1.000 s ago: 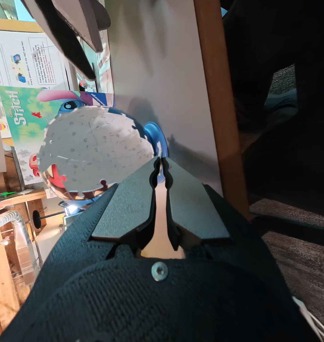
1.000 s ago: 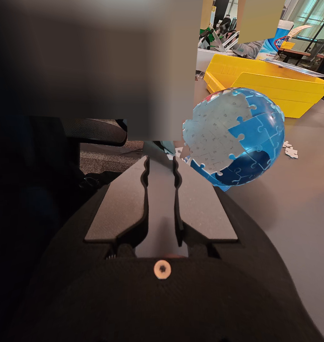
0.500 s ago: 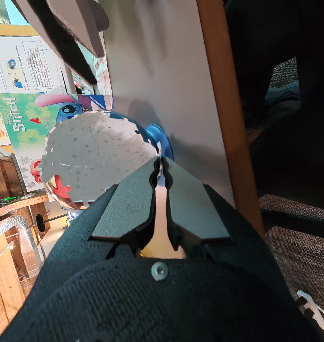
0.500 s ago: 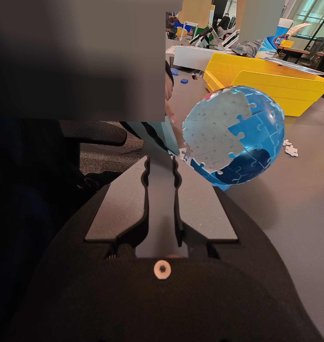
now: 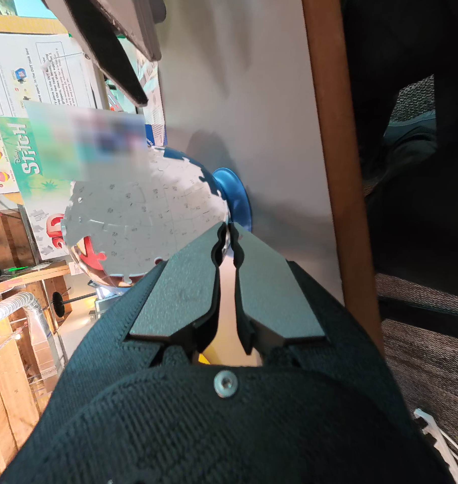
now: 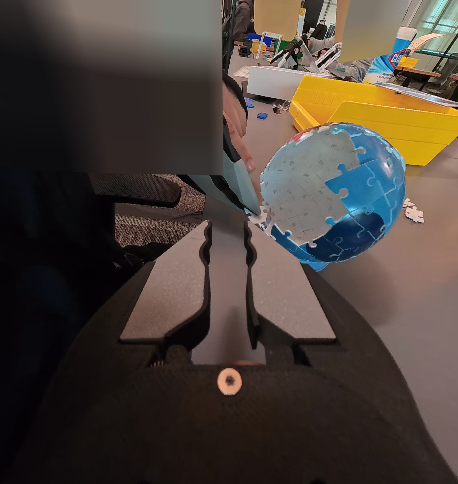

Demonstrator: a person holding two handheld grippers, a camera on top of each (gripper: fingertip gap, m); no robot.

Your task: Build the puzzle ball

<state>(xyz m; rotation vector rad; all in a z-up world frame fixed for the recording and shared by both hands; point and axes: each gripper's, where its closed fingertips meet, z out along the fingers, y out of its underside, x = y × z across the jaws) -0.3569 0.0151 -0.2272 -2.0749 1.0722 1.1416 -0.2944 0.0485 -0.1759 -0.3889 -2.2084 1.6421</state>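
The puzzle ball [image 5: 144, 217], partly built from grey-backed and blue pieces, stands on a blue stand [image 5: 235, 199] on the grey table. It also shows in the right wrist view [image 6: 327, 193]. My left gripper [image 5: 228, 229] is shut on a white puzzle piece [image 6: 263, 212] and holds it against the ball's lower open edge. In the right wrist view the left gripper [image 6: 248, 207] comes in from the left. My right gripper [image 6: 227, 227] is open and empty, just left of and below the ball. It also shows at the top of the left wrist view [image 5: 112, 52].
Yellow bins [image 6: 379, 123] stand behind the ball. A few loose white pieces [image 6: 413, 212] lie to its right. The green puzzle box [image 5: 21, 157] stands beyond the ball. The table's wooden edge [image 5: 335, 157] and a black chair armrest [image 6: 144, 188] are close by. The grippers' ends are close to 9 cm from one another.
My left gripper has moved in with the piece until it touches the ball's edge. The right gripper has stayed open in about the same place.
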